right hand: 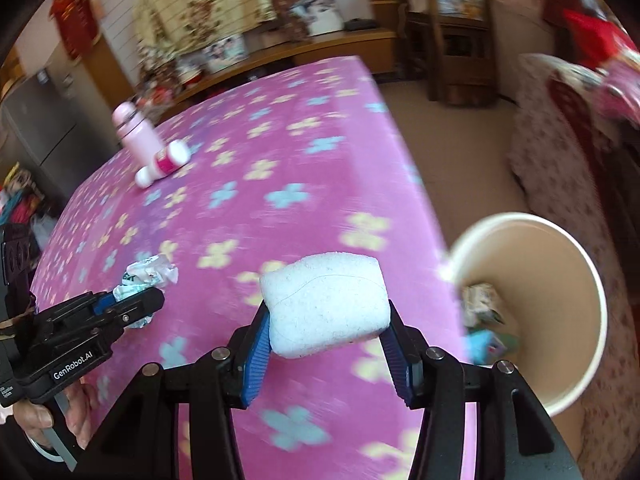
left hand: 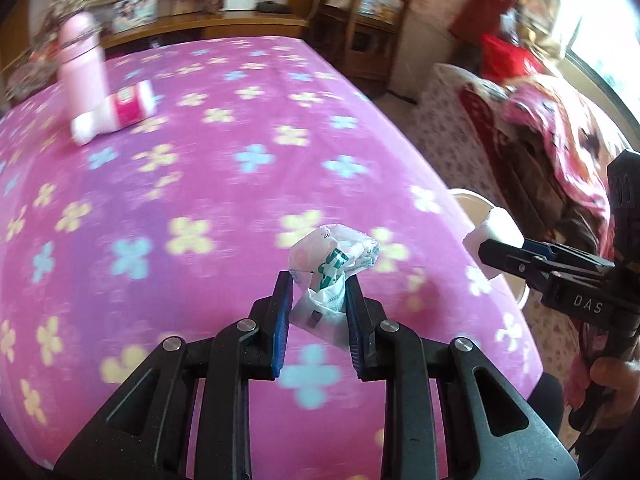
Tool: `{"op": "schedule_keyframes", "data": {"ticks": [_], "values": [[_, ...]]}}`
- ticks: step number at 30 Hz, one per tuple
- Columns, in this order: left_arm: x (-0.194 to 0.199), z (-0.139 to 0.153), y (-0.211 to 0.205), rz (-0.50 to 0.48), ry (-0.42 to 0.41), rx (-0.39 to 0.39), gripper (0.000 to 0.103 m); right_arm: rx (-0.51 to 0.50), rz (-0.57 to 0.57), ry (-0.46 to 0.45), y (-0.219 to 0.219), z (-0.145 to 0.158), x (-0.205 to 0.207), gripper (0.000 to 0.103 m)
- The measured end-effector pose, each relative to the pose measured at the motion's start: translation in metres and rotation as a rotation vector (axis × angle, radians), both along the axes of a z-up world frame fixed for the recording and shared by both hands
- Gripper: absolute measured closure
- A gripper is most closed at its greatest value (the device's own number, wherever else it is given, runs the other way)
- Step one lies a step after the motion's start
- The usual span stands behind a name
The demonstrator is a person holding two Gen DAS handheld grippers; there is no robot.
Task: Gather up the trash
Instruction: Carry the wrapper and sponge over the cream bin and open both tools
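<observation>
My left gripper (left hand: 319,280) is shut on a crumpled white and green plastic wrapper (left hand: 334,254), held above the pink flowered tablecloth (left hand: 208,184). My right gripper (right hand: 328,312) is shut on a white foam block (right hand: 324,300), its blue pads pressing both ends. A paper cup (right hand: 540,276) stands just right of the block at the table's right edge, with some colourful scraps (right hand: 484,316) inside. In the left wrist view the foam block (left hand: 494,226) and right gripper (left hand: 496,242) sit in front of the cup (left hand: 474,200). The right wrist view shows the left gripper (right hand: 138,300) and wrapper (right hand: 152,272) at lower left.
A pink bottle (left hand: 80,68) stands at the table's far left, with a white and pink bottle (left hand: 116,114) lying beside it. Right of the table is a seat draped in patterned blankets (left hand: 560,140). Wooden shelves (left hand: 372,28) line the back wall.
</observation>
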State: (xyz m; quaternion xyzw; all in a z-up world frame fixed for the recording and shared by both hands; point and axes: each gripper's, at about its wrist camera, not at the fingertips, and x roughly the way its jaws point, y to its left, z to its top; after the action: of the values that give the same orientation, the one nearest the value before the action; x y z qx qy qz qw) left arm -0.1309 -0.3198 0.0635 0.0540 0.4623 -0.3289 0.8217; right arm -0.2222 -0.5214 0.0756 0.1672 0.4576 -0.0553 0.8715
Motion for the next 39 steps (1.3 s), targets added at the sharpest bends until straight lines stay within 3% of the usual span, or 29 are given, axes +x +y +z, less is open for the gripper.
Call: {"op": "schedule_keyframes", "data": {"ticks": [10,16,23,31,34,36,39], "values": [[-0.035,0.004,-0.085,-0.144,-0.013,0.025,0.08,0.011,-0.192,0.026,-0.094,-0.013,-0.069,0.053],[-0.05,0.005,-0.136,-0.224,0.021,0.01,0.08,0.037,-0.286,0.043,-0.136,-0.027,-0.097,0.053],[-0.056,0.002,-0.188,-0.303,0.07,-0.005,0.08,0.053,-0.344,0.059,-0.162,-0.044,-0.109,0.05],[-0.056,-0.015,-0.228,-0.325,0.112,0.006,0.08,0.076,-0.378,0.078,-0.183,-0.065,-0.105,0.046],[-0.055,-0.021,-0.238,-0.336,0.117,0.006,0.07,0.076,-0.391,0.097,-0.189,-0.073,-0.102,0.038],[-0.053,-0.025,-0.241,-0.321,0.119,-0.001,0.048,0.075,-0.389,0.098,-0.19,-0.077,-0.101,0.03],[-0.048,-0.031,-0.237,-0.304,0.144,-0.017,0.044,0.075,-0.408,0.088,-0.192,-0.08,-0.106,0.029]]}}
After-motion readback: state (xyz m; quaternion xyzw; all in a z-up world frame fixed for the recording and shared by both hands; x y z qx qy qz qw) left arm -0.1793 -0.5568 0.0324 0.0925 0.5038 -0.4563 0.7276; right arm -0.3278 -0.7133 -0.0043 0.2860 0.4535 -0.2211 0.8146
